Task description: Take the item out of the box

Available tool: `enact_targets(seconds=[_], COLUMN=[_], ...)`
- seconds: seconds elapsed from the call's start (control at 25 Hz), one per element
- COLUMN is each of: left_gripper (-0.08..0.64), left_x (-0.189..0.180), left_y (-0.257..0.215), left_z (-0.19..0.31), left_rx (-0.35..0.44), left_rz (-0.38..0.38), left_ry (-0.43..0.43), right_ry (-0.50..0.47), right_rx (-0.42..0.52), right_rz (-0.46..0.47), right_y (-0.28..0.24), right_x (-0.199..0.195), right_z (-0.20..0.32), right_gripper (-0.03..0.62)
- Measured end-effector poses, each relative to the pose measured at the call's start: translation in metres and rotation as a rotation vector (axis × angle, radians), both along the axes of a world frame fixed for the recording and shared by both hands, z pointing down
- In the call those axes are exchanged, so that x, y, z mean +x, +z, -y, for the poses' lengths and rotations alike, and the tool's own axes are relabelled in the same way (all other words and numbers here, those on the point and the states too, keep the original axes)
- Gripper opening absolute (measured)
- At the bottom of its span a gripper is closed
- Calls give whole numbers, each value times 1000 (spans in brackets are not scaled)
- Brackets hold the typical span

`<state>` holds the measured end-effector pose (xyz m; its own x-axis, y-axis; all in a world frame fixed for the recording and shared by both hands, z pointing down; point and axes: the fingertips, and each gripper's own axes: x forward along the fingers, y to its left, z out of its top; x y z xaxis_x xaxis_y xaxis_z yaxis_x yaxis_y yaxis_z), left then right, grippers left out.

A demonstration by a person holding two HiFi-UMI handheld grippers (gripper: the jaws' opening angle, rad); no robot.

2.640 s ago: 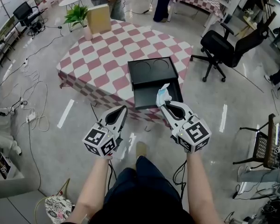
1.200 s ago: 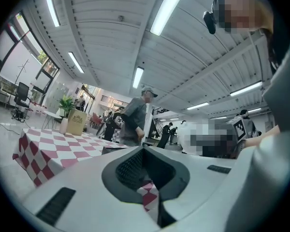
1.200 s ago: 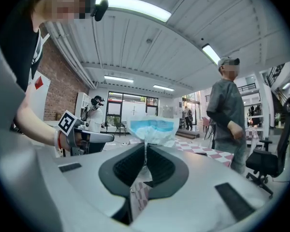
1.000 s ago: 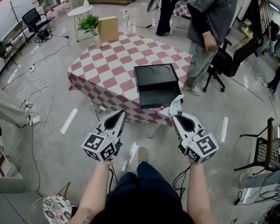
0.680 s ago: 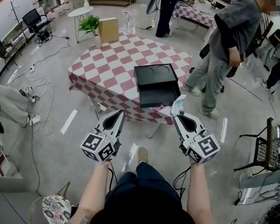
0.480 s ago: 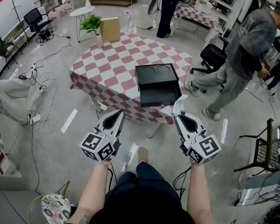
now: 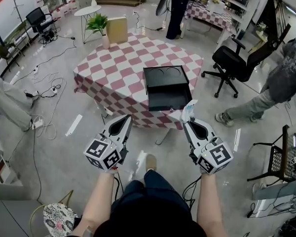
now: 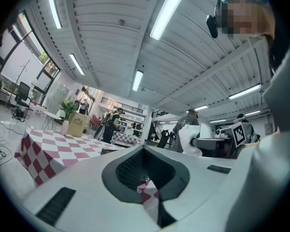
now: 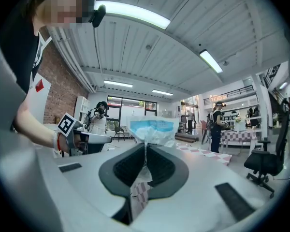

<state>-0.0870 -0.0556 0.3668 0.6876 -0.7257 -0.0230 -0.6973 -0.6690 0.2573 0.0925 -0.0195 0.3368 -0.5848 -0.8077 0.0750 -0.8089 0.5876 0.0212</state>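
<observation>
Right claw (image 7: 187, 120): clenched on the blue-and-white packet (image 7: 187, 109), which stands up from its tips.
Left claw (image 7: 124, 121): jaws together, nothing between them; level with the right, short of the table (image 7: 119, 69).
Item: in the air just off the table's near edge, apart from the black box (image 7: 166, 87).
Change: we saw the packet over the box's front rim moments ago; it now hangs clear.
Box: open on the table; we make out no contents.
Finding: we judge the removal done.

One black box (image 7: 166, 88), one packet (image 7: 188, 109) — two grippers (image 7: 127, 119) (image 7: 186, 122)
</observation>
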Motion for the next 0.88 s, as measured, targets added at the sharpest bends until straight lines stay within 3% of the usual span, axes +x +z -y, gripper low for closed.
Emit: enact_targets(seconds=[0.88], left_gripper=[0], left_x=[4], left_y=[1], left_z=[-10], left_rx=[-11], left_rz=[-25], left_ry=[0], right_ry=[12], right_rx=[-4], right_rz=[17], right_y=[5], right_x=[4], right_z=[-12], right_gripper=[18])
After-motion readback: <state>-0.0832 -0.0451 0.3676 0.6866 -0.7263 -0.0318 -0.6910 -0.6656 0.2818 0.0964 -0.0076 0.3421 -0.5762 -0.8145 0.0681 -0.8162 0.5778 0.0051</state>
